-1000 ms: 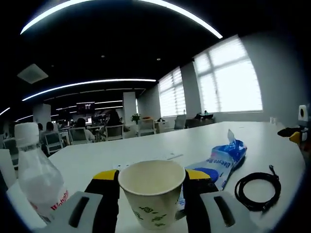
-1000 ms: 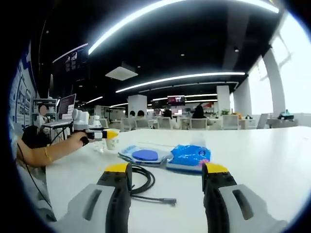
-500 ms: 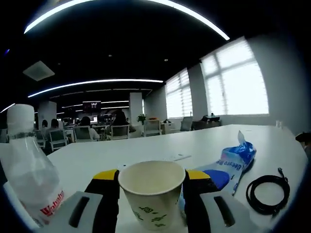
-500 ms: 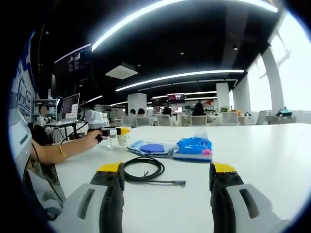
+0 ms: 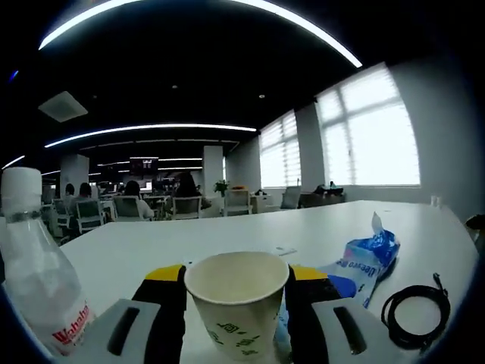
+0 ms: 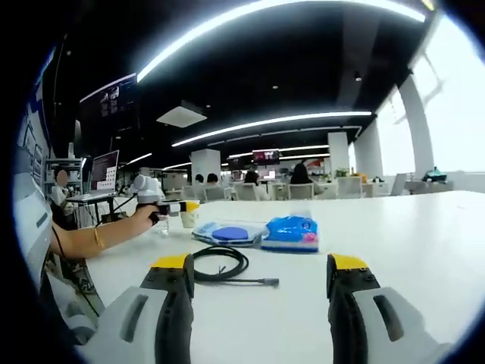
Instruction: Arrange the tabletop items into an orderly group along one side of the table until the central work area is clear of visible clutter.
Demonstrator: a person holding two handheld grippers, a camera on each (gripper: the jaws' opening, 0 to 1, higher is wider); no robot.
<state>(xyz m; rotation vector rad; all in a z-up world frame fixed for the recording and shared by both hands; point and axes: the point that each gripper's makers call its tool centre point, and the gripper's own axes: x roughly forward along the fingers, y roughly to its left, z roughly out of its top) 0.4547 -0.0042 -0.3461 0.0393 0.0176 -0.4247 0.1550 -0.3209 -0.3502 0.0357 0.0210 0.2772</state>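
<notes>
In the left gripper view, the left tool (image 5: pixel 236 292) is squeezing a paper cup (image 5: pixel 237 299) between its two yellow-tipped jaws. The paper cup is white with little green marks on it, and it is standing up straight with its open top showing. It is sitting low over the white tabletop (image 5: pixel 227 239).

A clear plastic bottle (image 5: pixel 38 265) with a white cap is standing on the left, near the cup. It has red letters on its label. On the right of the cup, a blue wipes pack (image 5: pixel 362 262) is lying on the tabletop, just beside the right jaw. A black cable (image 5: pixel 415 307) is lying in a loop further right, near the wipes pack.

In the right gripper view, the right tool (image 6: pixel 258 284) is wide open and is holding nothing. Its two jaws are pointing across the tabletop (image 6: pixel 394 235). The black cable (image 6: pixel 220 267) is lying coiled just past the left jaw. Behind it, the blue wipes pack (image 6: pixel 261 232) is lying flat. Far to the left, a person's hand (image 6: pixel 136 221) is holding the left tool (image 6: pixel 182 208), and the paper cup (image 6: pixel 189 215) is showing at its tip, small and far away.

Office chairs (image 5: pixel 182 206) and big bright windows (image 5: pixel 371 136) are showing far behind the tabletop.
</notes>
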